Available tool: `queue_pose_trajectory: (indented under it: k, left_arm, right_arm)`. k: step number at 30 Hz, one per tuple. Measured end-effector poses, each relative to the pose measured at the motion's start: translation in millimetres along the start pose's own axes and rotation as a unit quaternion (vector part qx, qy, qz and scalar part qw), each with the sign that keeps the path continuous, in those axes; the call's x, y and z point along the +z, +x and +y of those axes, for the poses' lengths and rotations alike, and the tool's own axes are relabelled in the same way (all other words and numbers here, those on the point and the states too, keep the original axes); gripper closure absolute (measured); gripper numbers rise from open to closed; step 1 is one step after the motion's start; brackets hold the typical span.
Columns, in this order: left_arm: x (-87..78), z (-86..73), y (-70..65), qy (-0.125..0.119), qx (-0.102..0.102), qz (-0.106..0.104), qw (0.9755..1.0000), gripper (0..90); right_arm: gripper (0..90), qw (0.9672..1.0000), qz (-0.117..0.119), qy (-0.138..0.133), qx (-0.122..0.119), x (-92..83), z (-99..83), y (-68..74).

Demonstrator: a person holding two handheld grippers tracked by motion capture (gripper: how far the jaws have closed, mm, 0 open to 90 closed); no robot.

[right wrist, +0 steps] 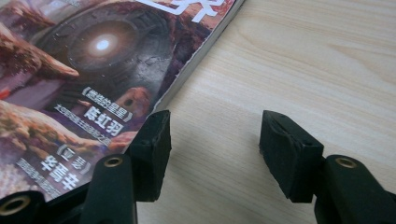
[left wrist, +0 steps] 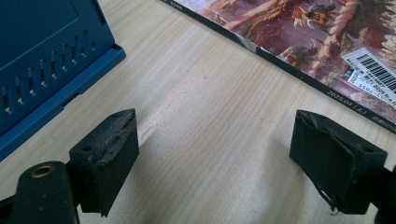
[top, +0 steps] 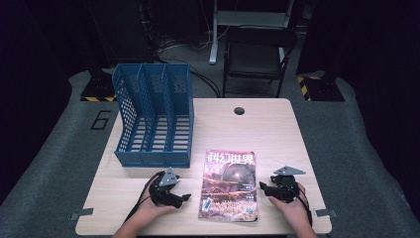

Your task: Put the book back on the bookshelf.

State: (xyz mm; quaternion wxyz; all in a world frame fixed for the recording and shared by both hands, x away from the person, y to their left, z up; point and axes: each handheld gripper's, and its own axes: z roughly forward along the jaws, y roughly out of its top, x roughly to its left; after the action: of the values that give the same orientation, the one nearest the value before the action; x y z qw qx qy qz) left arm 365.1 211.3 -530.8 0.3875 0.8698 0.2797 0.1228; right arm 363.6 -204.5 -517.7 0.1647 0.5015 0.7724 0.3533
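While your two hands rest at the near edge of the pale wooden table (top: 277, 129), the items stand as follows.

Item one: a glossy magazine with a dark reddish science-fiction cover and white Chinese title lettering (top: 230, 184), lying flat and face up on the table between your grippers, near the front edge, with a white barcode label (left wrist: 373, 73) at its lower left corner.

Item two: your left gripper (top: 184, 197), lying low on the table just left of the magazine and pointing at it. Its black fingers (left wrist: 108, 158) stand wide apart over bare wood, with nothing between them and clear of the magazine's spine.

Item three: your right gripper (top: 263, 187), just right of the magazine. Its fingers stand partly open and grip nothing; one finger (right wrist: 152, 151) sits at the magazine's page edge, the other over bare wood. Whether that finger touches the paper cannot be told.

Item four: a blue perforated plastic file rack with three compartments (top: 153, 116), standing empty on the far left part of the table, well apart from the magazine.
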Motion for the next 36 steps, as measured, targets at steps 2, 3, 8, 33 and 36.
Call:
queue_pose_trajectory:
  k: [2, 3, 8, 33, 36]
  left_arm:
    - [0.0, 0.0, 0.0, 0.0, 0.0, 0.0, 1.0, 15.5]
    - [0.0, 0.0, 0.0, 0.0, 0.0, 0.0, 1.0, 15.5]
    - [-0.2, -0.2, -0.5, 0.0, -0.001, 0.001, 1.0, 15.5]
    - [13.0, 13.8, -28.3, 0.004, -0.008, -0.004, 1.0, 15.5]
    - [15.2, 15.6, -31.6, 0.003, -0.006, -0.008, 0.9999, 15.5]
  right_arm:
    - [43.7, 0.9999, 0.003, 0.003, 0.013, -0.2, 1.4, 0.8]
    - [43.7, 0.9998, 0.005, 0.002, 0.02, -1.0, 1.7, 0.9]
    - [42.6, 0.9992, 0.022, -0.013, 0.03, -4.0, 5.8, 4.8]
    - [39.1, 0.9977, 0.05, 0.005, 0.046, 8.5, 9.3, 34.7]
    - [39.0, 0.9976, 0.051, 0.008, 0.046, 9.1, 9.3, 36.0]
